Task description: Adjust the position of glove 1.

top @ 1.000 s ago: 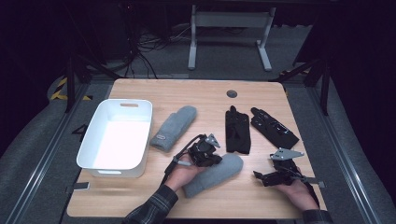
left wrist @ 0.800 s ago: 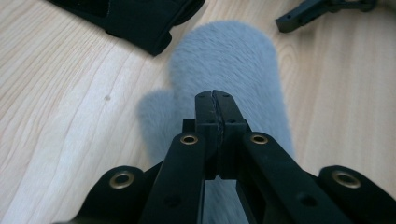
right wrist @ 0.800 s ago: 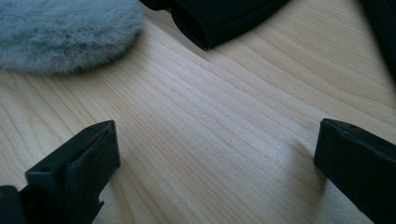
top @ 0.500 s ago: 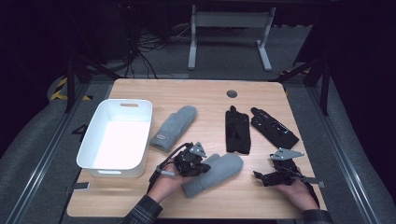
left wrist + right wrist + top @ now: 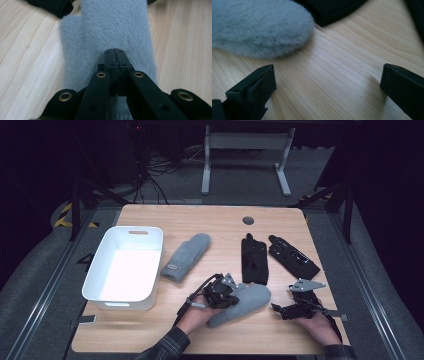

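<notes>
A fuzzy grey mitten (image 5: 247, 301) (image 5: 107, 30) lies near the table's front edge, its rounded tip (image 5: 259, 27) towards my right gripper. My left gripper (image 5: 231, 294) (image 5: 115, 51) is shut, its tips pressed together right over the mitten's cuff half. I see no fabric between the jaws. My right gripper (image 5: 278, 309) (image 5: 328, 77) rests to the right of the mitten, open wide over bare wood. A second grey mitten (image 5: 186, 256) lies beside the white bin (image 5: 120, 301).
Two black gloves (image 5: 254, 260) (image 5: 294, 256) lie side by side beyond the grippers; one's cuff (image 5: 332, 7) is just past the mitten's tip. The wooden table (image 5: 200, 220) has a round grommet (image 5: 248, 220) at the back.
My left gripper drew back toward the front-left, then moved right and down onto the near mitten. The right gripper has kept still.
</notes>
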